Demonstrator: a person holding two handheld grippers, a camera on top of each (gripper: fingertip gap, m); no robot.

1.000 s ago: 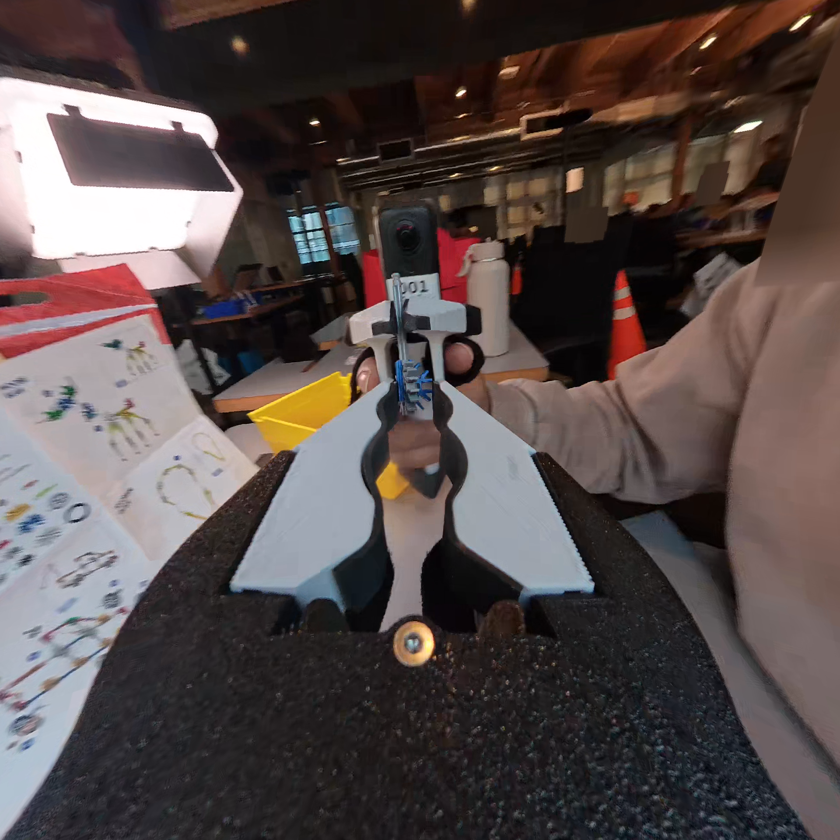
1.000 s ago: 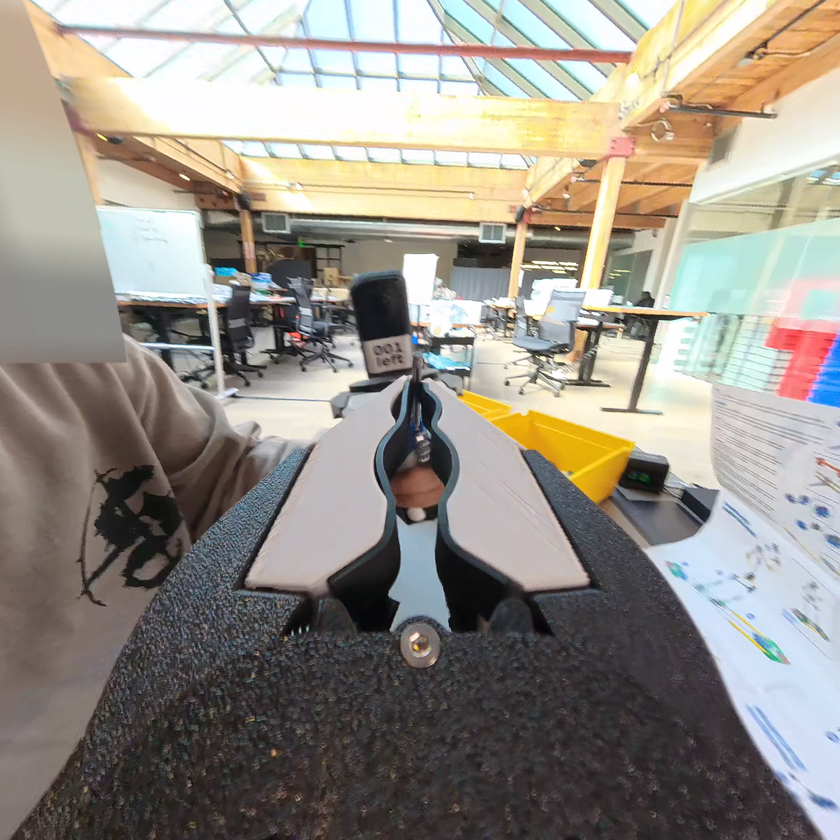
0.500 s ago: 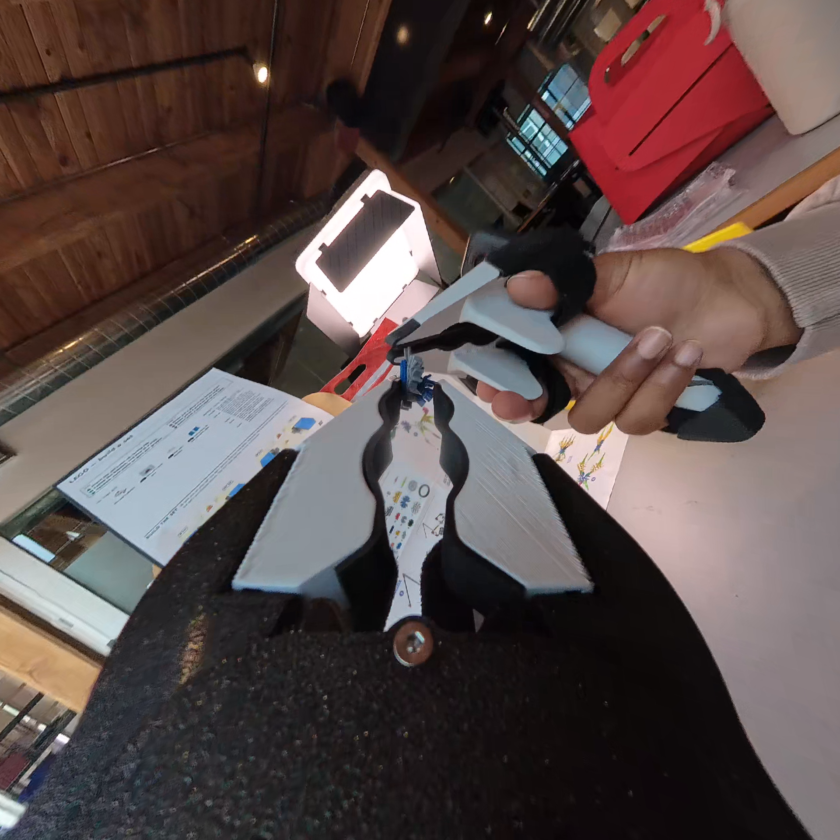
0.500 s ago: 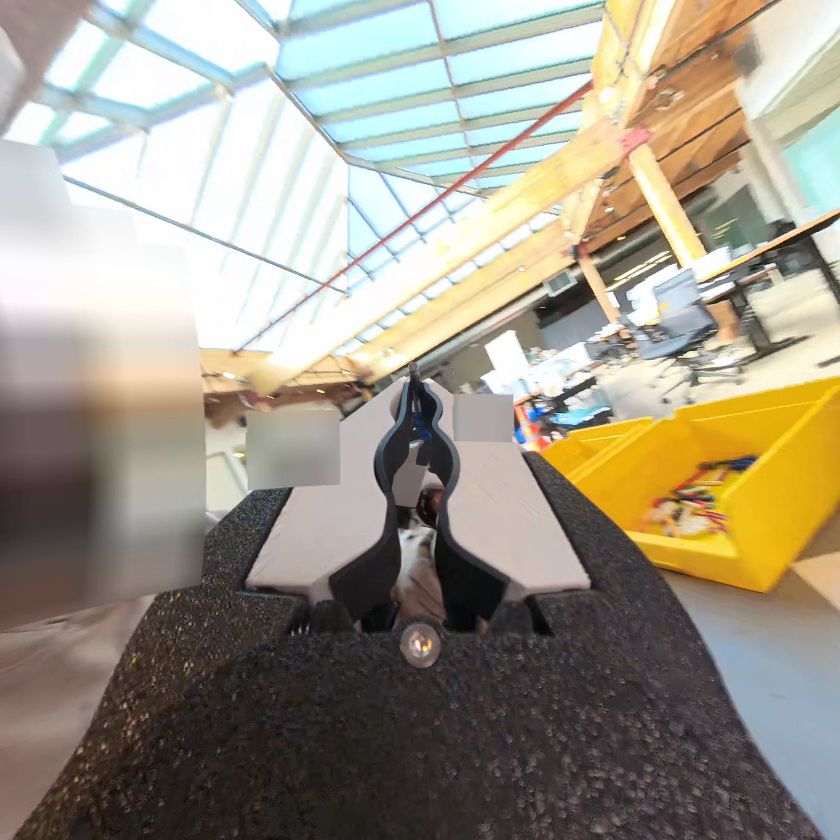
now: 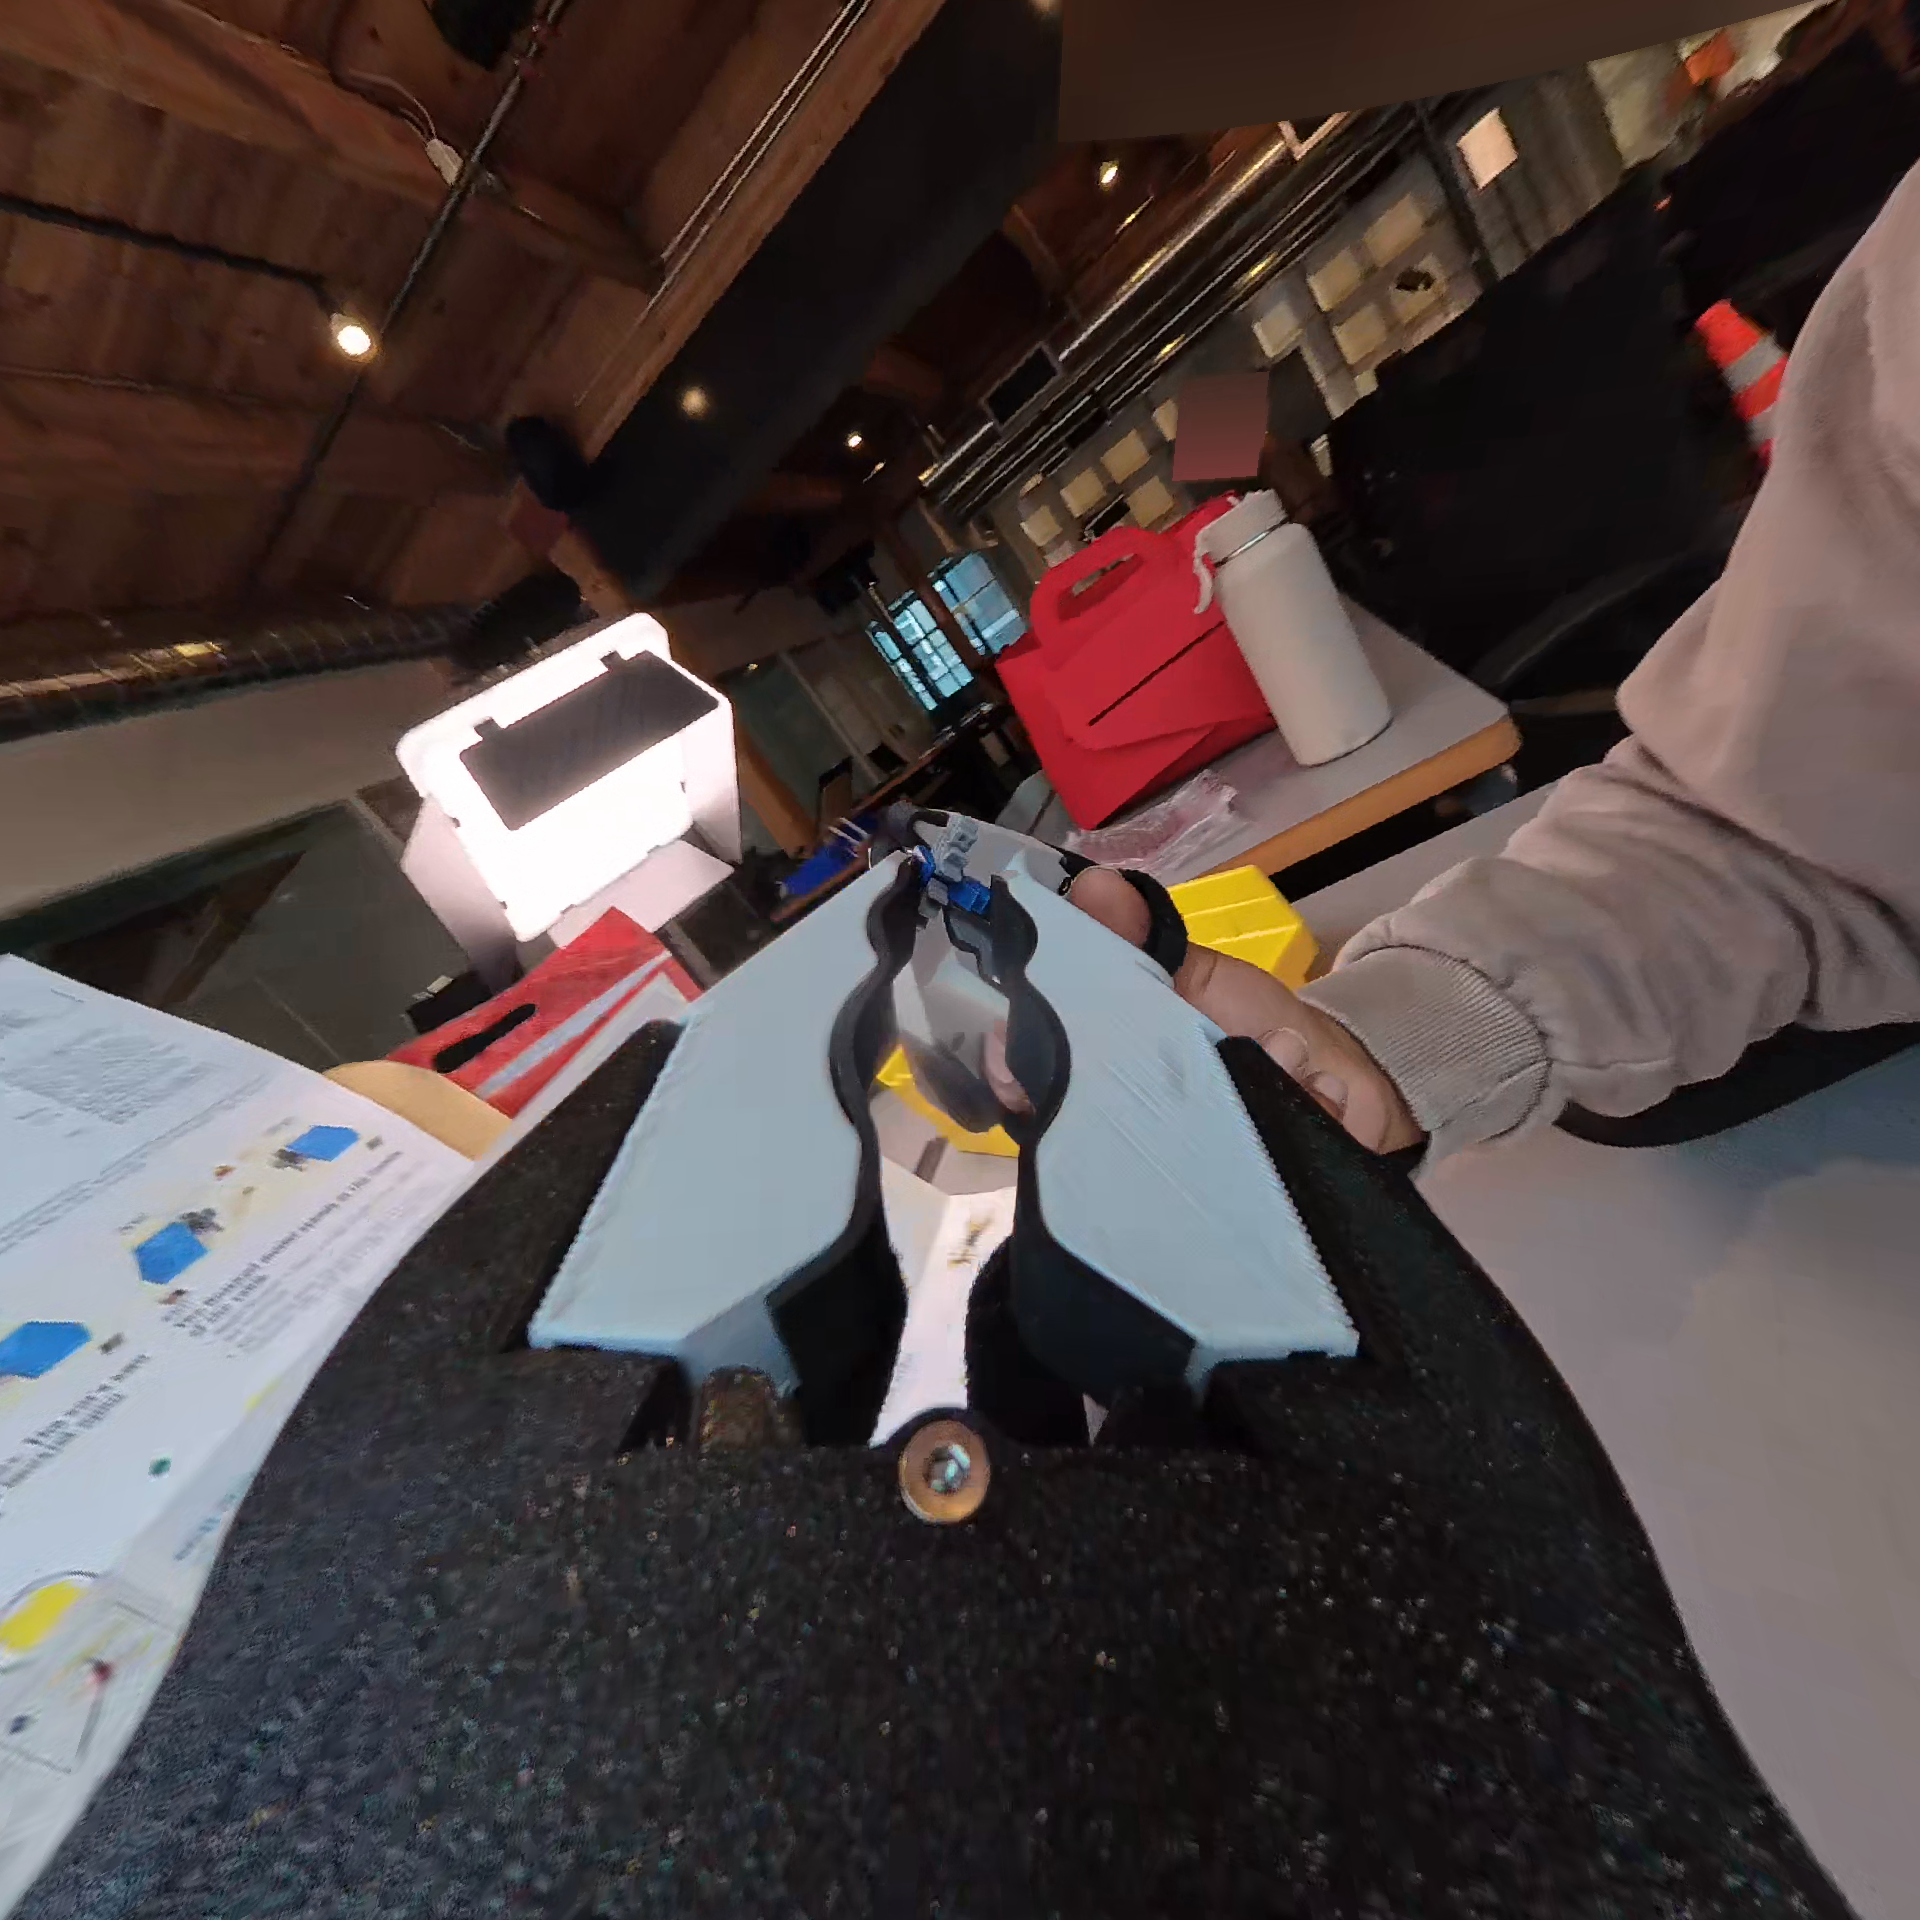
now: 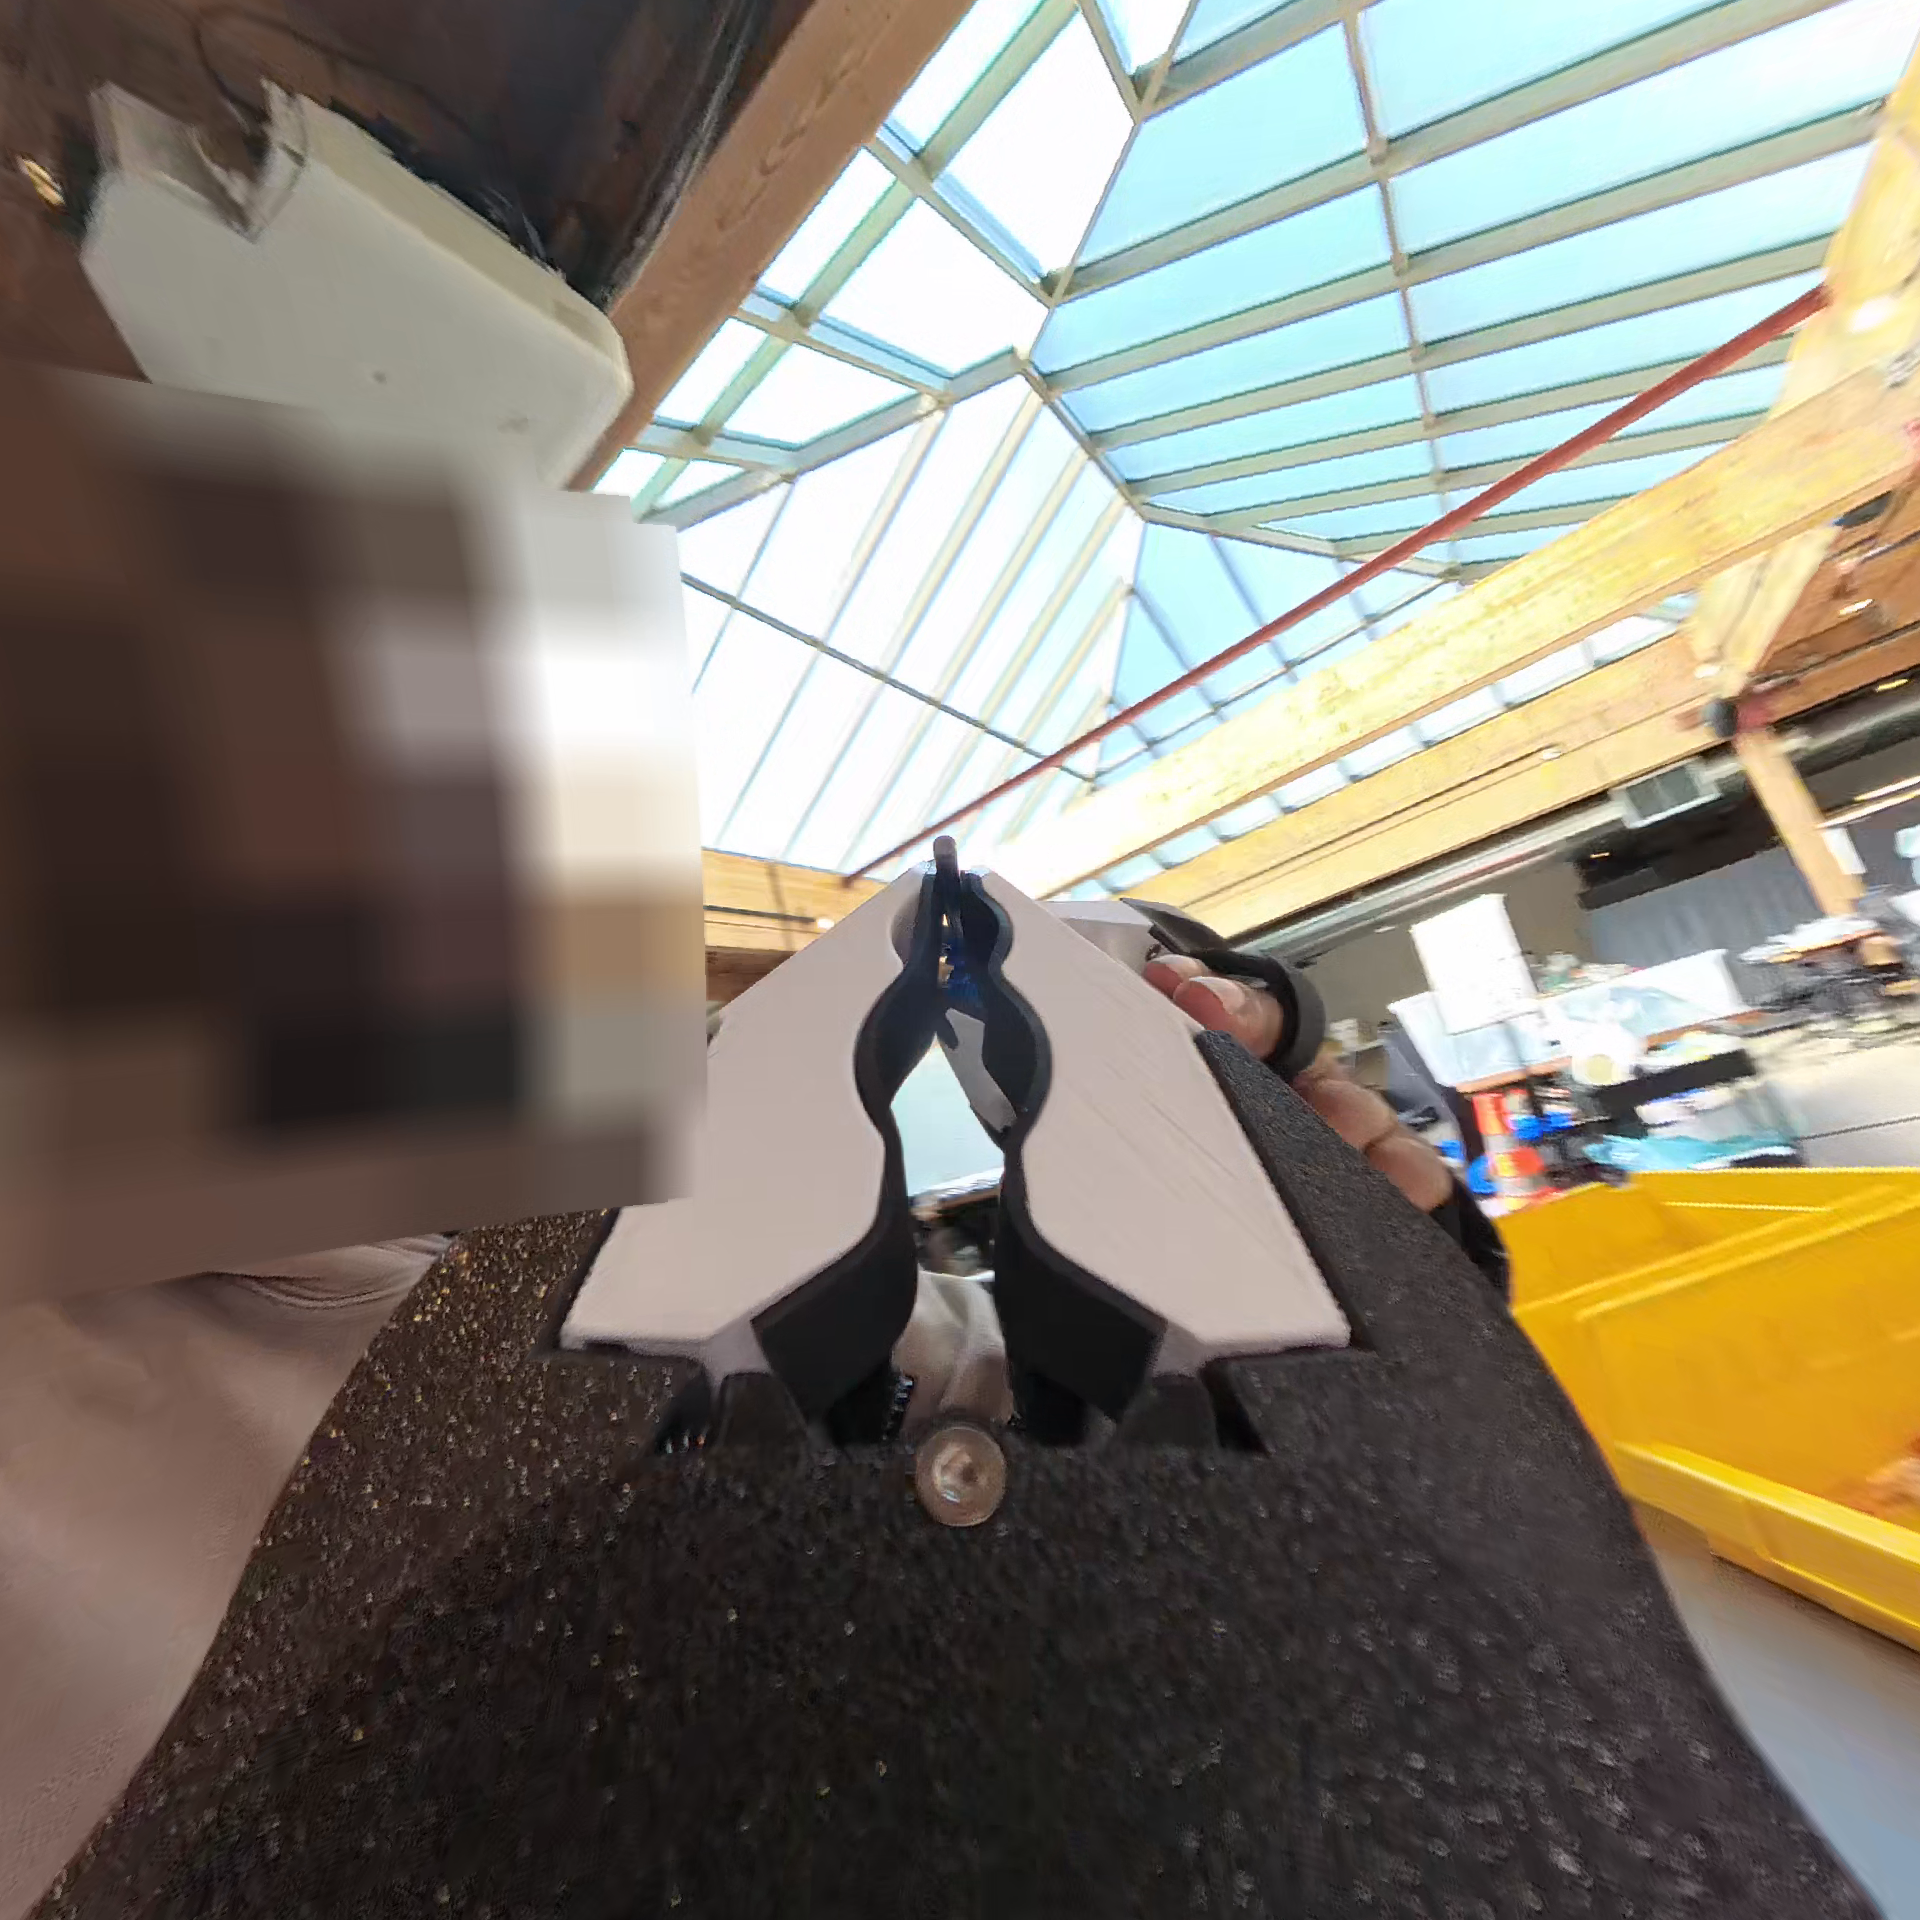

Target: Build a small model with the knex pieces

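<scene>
A: Listing first the left hand-held gripper (image 5: 948,883): two pale grey ribbed plastic fingers with wavy black inner liners, set in a black grainy foam-like body with one brass-coloured screw. The tips are pressed together on a small blue and grey toy-brick piece (image 5: 954,875), held up in the air above the bench (image 5: 1704,1351).

B: And the right hand-held gripper (image 6: 948,883)?

A: Same build, one screw, two fingers. Its tips pinch a thin dark pin with a bit of blue (image 6: 954,951) just below it; I cannot tell whether this is the same piece. It is tilted steeply up toward a glass skylight with timber beams.

B: Hands?

A: One hand (image 5: 1247,1013) shows in the left wrist view, in a beige ribbed-cuff sleeve, with a black loop around one finger, just to the right of the left fingers and curled about the other tool's white handle. In the right wrist view, fingers (image 6: 1216,997) through a black loop show beside the right finger.

B: Bench stock?

A: Smooth pale grey top. Near its far edge: one yellow plastic bin (image 5: 1242,920); on a second wood-edged table behind, one red cardboard carrier (image 5: 1127,665) and one white cylindrical bottle (image 5: 1294,644). At the left, one printed instruction sheet (image 5: 156,1226), one lit white lamp panel (image 5: 571,758). One orange cone (image 5: 1745,364) stands far right. The right wrist view shows yellow bins (image 6: 1725,1340) at the right edge.
</scene>
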